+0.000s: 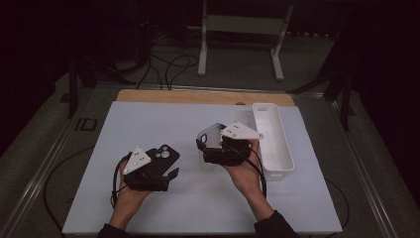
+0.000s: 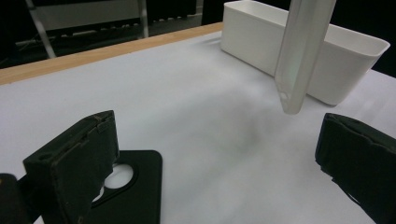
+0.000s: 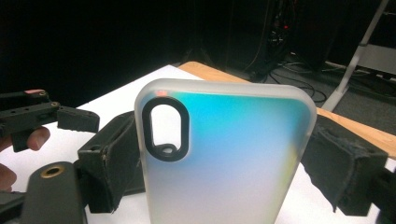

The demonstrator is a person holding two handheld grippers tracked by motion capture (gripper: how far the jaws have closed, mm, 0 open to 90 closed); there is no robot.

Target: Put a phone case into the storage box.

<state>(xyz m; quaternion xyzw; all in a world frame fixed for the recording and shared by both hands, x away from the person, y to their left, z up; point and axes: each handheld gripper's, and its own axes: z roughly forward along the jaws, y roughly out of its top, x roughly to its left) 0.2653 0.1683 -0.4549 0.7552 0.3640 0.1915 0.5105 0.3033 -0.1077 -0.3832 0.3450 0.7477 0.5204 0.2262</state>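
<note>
A frosted, translucent phone case [image 3: 224, 158] with a dark-rimmed camera cutout stands upright between the jaws of my right gripper [image 3: 226, 172], which press on its two long edges. From above, that case [image 1: 210, 136] is lifted off the white mat, with the right gripper [image 1: 213, 145] just left of the tray. A black phone case [image 1: 166, 154] lies flat on the mat. My left gripper [image 1: 163, 167] hovers over its near end, jaws wide apart. In the left gripper view, the black case [image 2: 135, 186] lies under the left jaw of the left gripper [image 2: 219, 140], and the translucent case [image 2: 303, 51] hangs ahead.
A long white tray [image 1: 273, 144] lies along the right side of the mat [image 1: 148, 124]; its wall [image 2: 345, 60] shows behind the hanging case. A wooden table edge [image 1: 198, 96] runs along the far side. Cables and a stand are on the floor beyond.
</note>
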